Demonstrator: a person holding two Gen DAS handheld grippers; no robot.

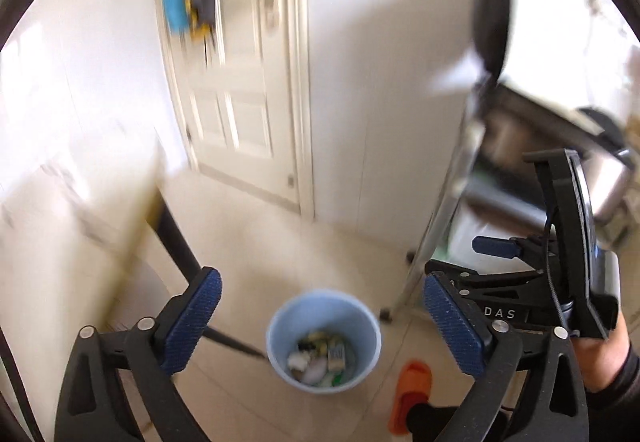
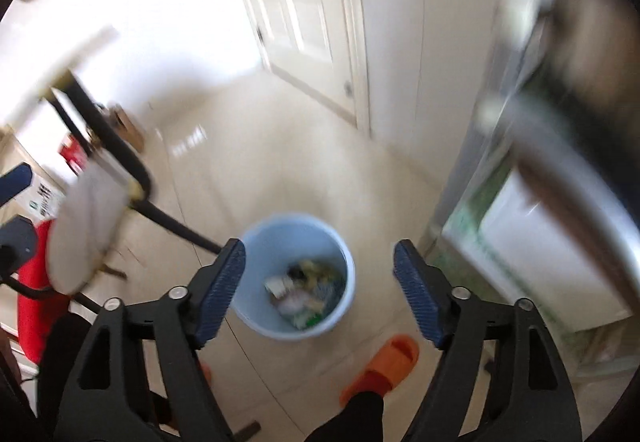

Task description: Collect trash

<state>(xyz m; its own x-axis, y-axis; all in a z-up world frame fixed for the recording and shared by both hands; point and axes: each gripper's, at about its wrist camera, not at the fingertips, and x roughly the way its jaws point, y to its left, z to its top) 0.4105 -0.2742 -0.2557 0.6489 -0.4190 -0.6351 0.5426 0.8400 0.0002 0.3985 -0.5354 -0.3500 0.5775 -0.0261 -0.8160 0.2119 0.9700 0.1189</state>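
Both my left tongs (image 1: 320, 326) and right tongs (image 2: 318, 294) gape empty above the blue wastebasket (image 1: 276, 330) at six o'clock; next I should seek more trash.

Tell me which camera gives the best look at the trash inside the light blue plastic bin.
The left wrist view: the light blue plastic bin is sharper there, its trash showing separate pieces. The right wrist view shows the same bin more blurred, its contents smeared.

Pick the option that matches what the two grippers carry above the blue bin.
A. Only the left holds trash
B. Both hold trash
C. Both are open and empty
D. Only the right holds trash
C: the left gripper and right gripper both stand open with nothing between them, above the blue bin that already holds trash.
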